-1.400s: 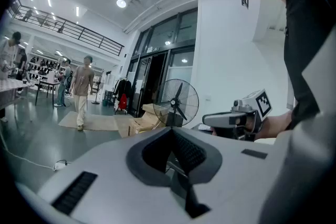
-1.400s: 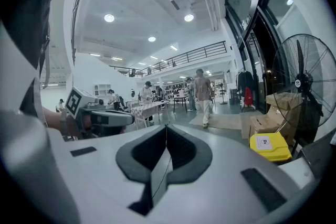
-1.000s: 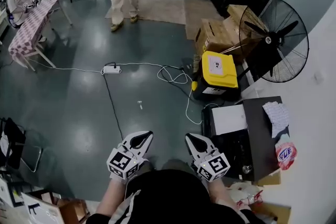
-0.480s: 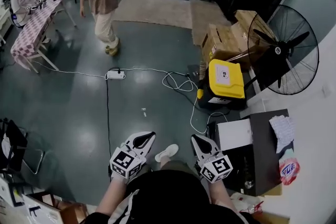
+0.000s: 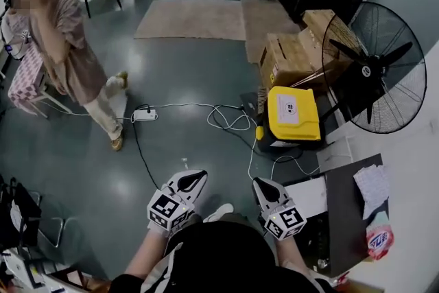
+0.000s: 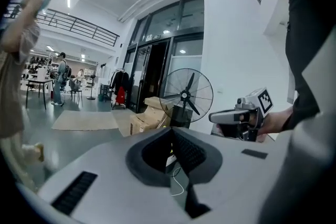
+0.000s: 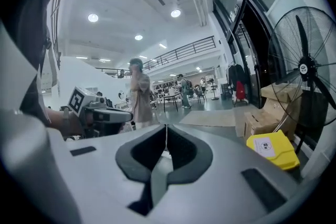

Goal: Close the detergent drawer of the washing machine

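Observation:
No washing machine or detergent drawer shows in any view. In the head view my left gripper (image 5: 195, 176) and my right gripper (image 5: 259, 183) are held side by side low in front of me, over the dark floor. Both point forward. Each has its jaws pressed together with nothing between them. The left gripper view looks past its own shut tips (image 6: 170, 129) to the right gripper (image 6: 231, 117) beside it. In the right gripper view, the shut tips (image 7: 166, 126) sit in front and the left gripper (image 7: 106, 115) is at the left.
A black cabinet (image 5: 343, 199) with a white sheet and small packets stands at the right. Ahead are a yellow box (image 5: 293, 114), cardboard boxes (image 5: 291, 55), a big black fan (image 5: 374, 72), and a power strip (image 5: 145, 114) with cables. A person (image 5: 72, 65) walks at the left.
The whole scene has shifted as I moved across the floor; the yellow box and fan are nearer. The person in brown walked from the far middle to the near left. Both grippers stayed shut.

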